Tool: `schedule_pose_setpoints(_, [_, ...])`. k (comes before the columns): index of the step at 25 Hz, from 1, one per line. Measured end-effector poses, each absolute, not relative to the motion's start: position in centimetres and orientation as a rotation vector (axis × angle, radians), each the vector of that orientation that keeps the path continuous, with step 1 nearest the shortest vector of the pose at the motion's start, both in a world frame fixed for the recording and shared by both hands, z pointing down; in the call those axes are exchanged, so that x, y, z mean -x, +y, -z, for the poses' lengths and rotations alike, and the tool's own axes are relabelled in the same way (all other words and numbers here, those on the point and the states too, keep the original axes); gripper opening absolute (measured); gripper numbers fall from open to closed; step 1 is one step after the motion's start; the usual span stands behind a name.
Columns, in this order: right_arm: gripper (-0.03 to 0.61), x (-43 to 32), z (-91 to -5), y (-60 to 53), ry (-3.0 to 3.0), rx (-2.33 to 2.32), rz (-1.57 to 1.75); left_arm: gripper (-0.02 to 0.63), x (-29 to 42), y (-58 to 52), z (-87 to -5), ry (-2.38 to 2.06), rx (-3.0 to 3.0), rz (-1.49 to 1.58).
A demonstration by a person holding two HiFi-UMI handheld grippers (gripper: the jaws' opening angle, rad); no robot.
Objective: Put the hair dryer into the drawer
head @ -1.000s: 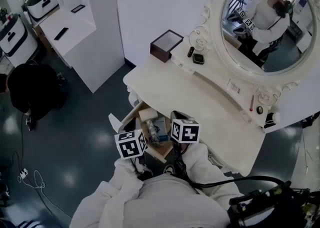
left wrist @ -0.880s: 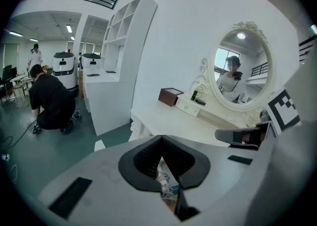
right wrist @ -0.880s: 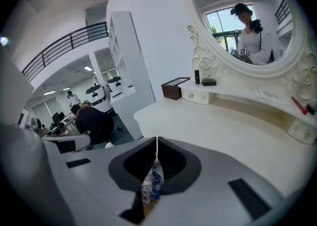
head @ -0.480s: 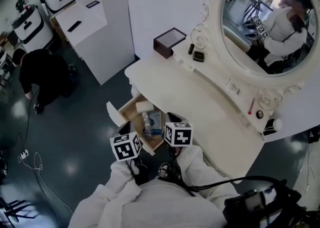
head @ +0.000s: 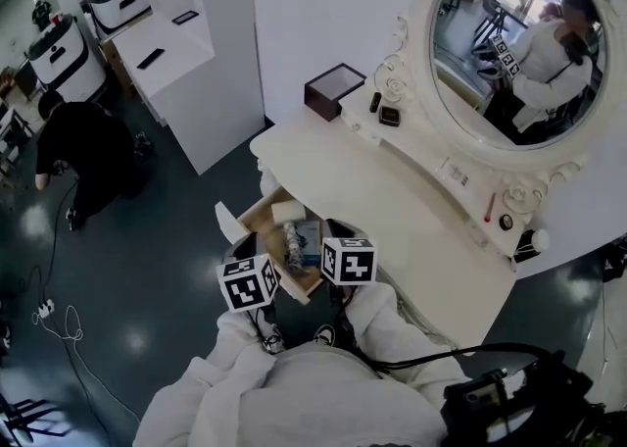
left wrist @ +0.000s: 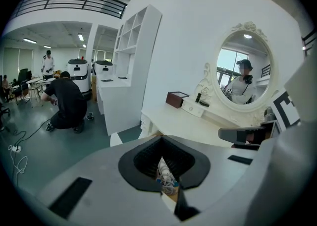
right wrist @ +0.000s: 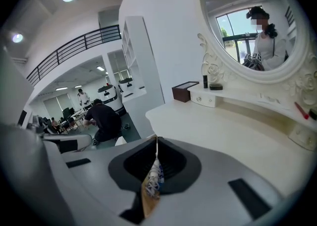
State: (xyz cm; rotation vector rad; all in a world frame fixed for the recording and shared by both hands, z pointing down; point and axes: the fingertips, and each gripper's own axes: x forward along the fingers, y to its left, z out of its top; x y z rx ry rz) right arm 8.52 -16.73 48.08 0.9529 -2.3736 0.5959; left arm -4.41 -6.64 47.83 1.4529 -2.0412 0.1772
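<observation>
The wooden drawer (head: 251, 220) stands pulled out under the left end of the white vanity table (head: 392, 200). In it lie a white box, a blue item and a pale hair dryer (head: 292, 242) with its coiled cord. My left gripper (head: 257, 273) and right gripper (head: 343, 249) hover side by side just in front of the drawer, close to my body. Both are shut, with nothing in them. In the left gripper view the gripper (left wrist: 166, 175) shows the cord through a thin slit. The right gripper (right wrist: 154, 170) also shows the drawer through a thin slit.
A dark brown box (head: 335, 90) and small dark items (head: 389, 116) sit at the back of the table under the oval mirror (head: 524, 43). A person (head: 83, 146) crouches on the floor at left by a white counter (head: 186, 43). Cables (head: 59, 322) lie on the floor.
Both grippers have drawn back a little from the drawer toward my body, so more of the drawer shows. The head view has shifted. The jaws stay shut.
</observation>
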Motion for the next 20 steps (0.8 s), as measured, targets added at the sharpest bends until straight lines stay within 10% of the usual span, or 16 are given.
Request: schedule_pose_setpoints(20, [0.061, -8.2, -49.3, -14.3, -2.338, -0.954, -0.666, 0.006, 4.3, -5.5, -48.3, -1.987, -1.494, -0.188])
